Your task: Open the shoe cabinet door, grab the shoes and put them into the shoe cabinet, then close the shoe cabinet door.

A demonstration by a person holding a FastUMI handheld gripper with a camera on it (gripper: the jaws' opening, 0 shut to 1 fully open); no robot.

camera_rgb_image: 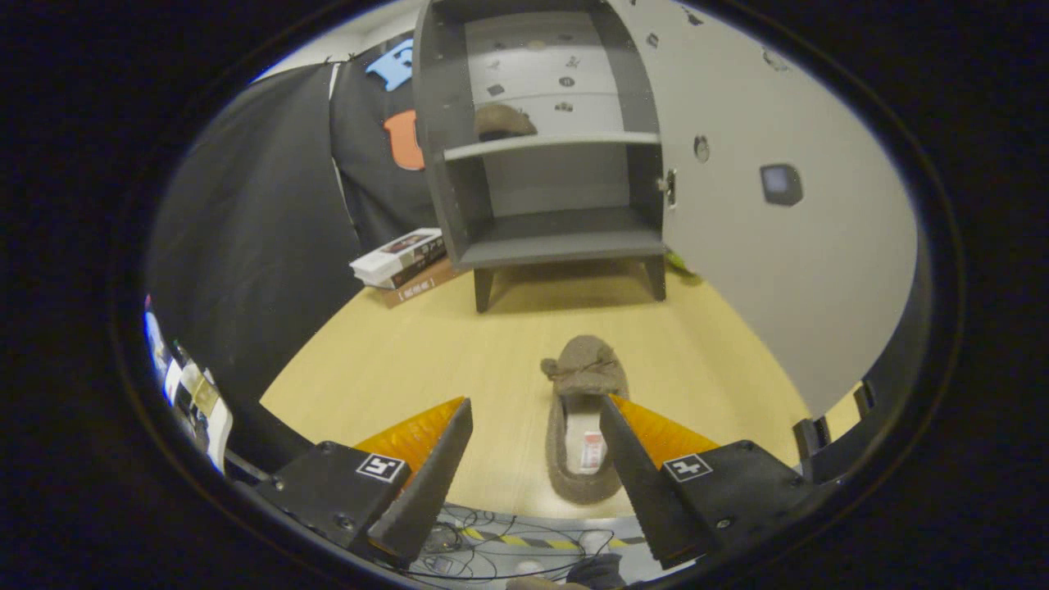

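a pale wood-grain counter spreads out under even indoor light, its near edge giving way to a floor strung with loose cables and a strip of yellow-and-black tape. black cloth drapes the booth's left side and back. against that cloth, on the counter, sits a small stack of books, a white-covered one on top and a reddish-brown one below. a bit of pale wall peeks above the cloth.
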